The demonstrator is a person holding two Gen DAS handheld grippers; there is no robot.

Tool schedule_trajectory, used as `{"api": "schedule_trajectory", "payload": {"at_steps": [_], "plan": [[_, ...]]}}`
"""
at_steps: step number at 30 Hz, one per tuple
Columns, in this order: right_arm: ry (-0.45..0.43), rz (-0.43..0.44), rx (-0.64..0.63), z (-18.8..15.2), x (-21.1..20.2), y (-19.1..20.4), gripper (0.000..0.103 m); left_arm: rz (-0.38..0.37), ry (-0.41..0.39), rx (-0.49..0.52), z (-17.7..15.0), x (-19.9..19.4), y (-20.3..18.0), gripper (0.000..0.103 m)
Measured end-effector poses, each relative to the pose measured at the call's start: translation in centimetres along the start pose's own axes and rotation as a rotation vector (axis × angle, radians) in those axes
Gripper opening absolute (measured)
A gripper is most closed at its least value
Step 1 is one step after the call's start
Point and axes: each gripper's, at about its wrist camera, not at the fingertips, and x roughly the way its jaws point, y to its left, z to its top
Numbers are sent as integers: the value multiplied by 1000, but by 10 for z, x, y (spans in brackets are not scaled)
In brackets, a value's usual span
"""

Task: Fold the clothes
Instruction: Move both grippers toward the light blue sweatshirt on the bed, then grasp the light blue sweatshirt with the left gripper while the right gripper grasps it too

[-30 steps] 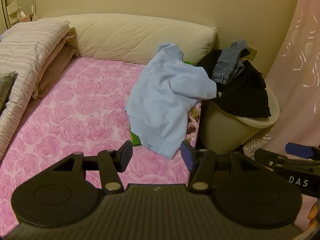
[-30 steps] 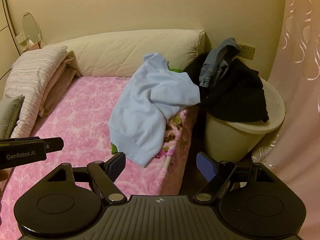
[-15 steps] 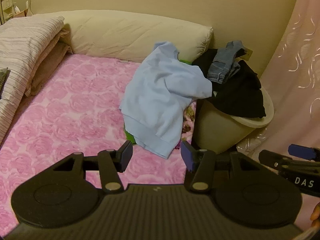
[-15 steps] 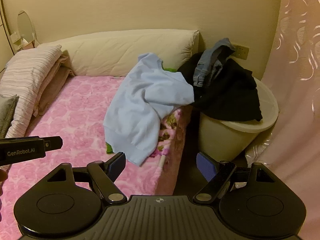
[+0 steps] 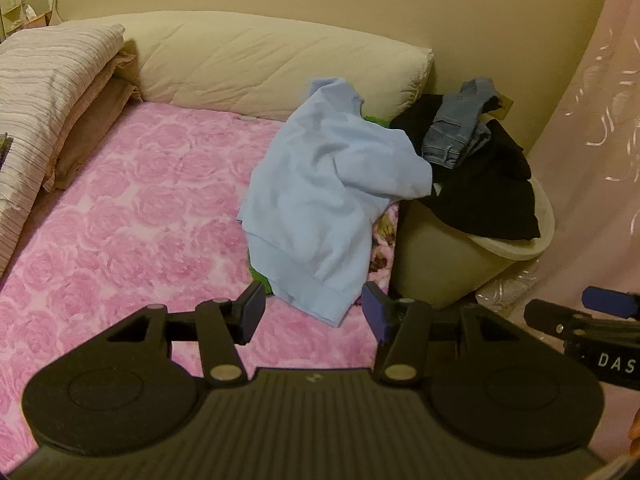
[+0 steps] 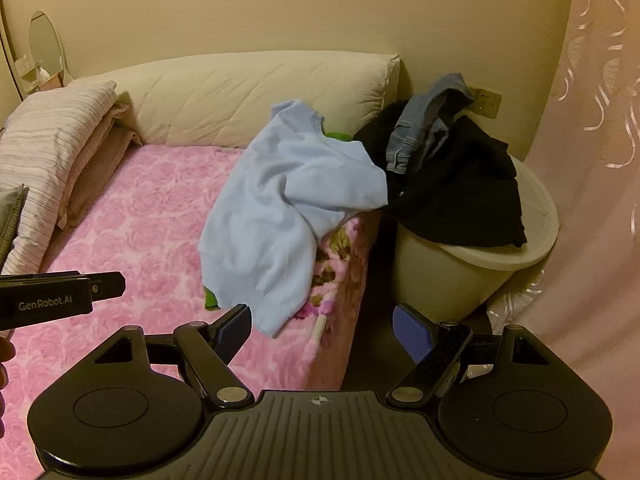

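Gaping wide and empty, the jaws of the left gripper (image 5: 313,312) frame the hem of the light blue sweatshirt (image 5: 328,200) ahead without touching it. The right gripper (image 6: 322,330) jaws stand equally wide, empty, the sweatshirt ahead-left on the bed (image 6: 152,240).

Both the left gripper (image 5: 313,312) and the right gripper (image 6: 322,330) are black, ribbed, blue-padded, with silver pivot screws; white lettering marks their sides.
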Motion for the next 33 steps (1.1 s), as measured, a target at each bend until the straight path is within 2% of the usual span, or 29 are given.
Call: {"api": "schedule_trajectory", "payload": {"at_steps": [15, 26, 33], "plan": [[30, 78, -35, 37, 54, -14, 81, 61, 16, -16, 35, 37, -6, 49], [35, 98, -18, 69, 86, -48, 81, 56, 52, -33, 68, 77, -26, 49], [78, 95, 2, 91, 124, -77, 81, 66, 94, -25, 94, 121, -42, 49]]}}
